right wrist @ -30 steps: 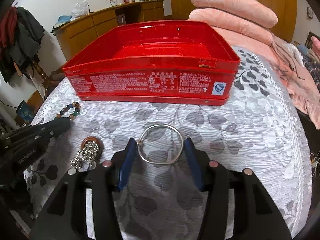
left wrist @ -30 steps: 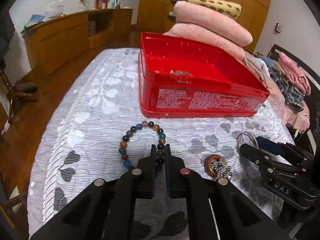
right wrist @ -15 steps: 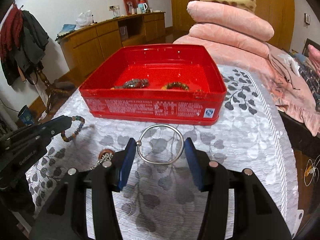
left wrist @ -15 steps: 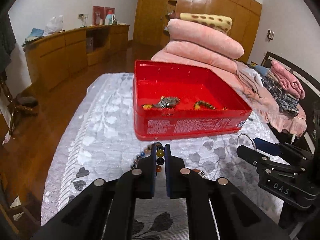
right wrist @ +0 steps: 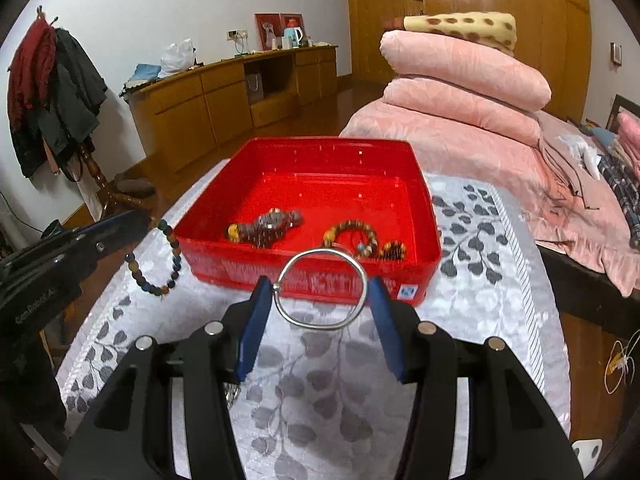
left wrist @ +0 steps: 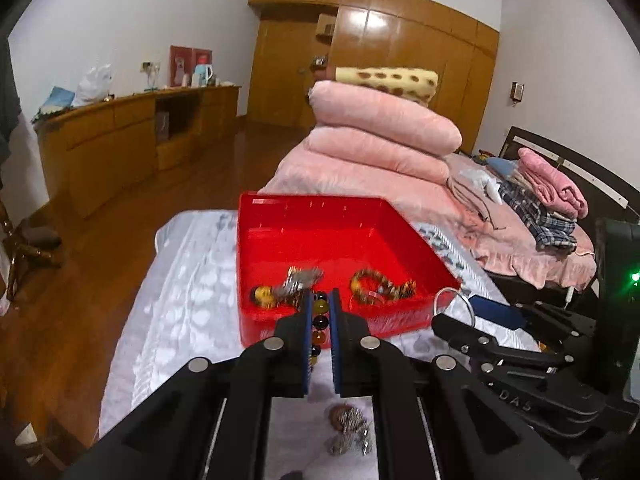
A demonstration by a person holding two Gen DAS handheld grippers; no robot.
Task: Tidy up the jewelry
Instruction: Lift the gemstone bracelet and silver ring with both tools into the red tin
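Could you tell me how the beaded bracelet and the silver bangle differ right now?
The beaded bracelet is a string of multicoloured beads; the silver bangle is one plain metal ring. The bracelet dangles limp from the left hand-held gripper, pinched almost shut; the bangle keeps its shape across the right hand-held gripper, whose jaws stand wider. Both are held off the bedspread, near the red box.

We see folded pink quilts [right wrist: 464,92] stacked under a spotted yellow blanket [right wrist: 464,28], a long wooden sideboard [right wrist: 224,96] bearing an electric kettle [right wrist: 294,36], and dark coats on a rack [right wrist: 56,92].
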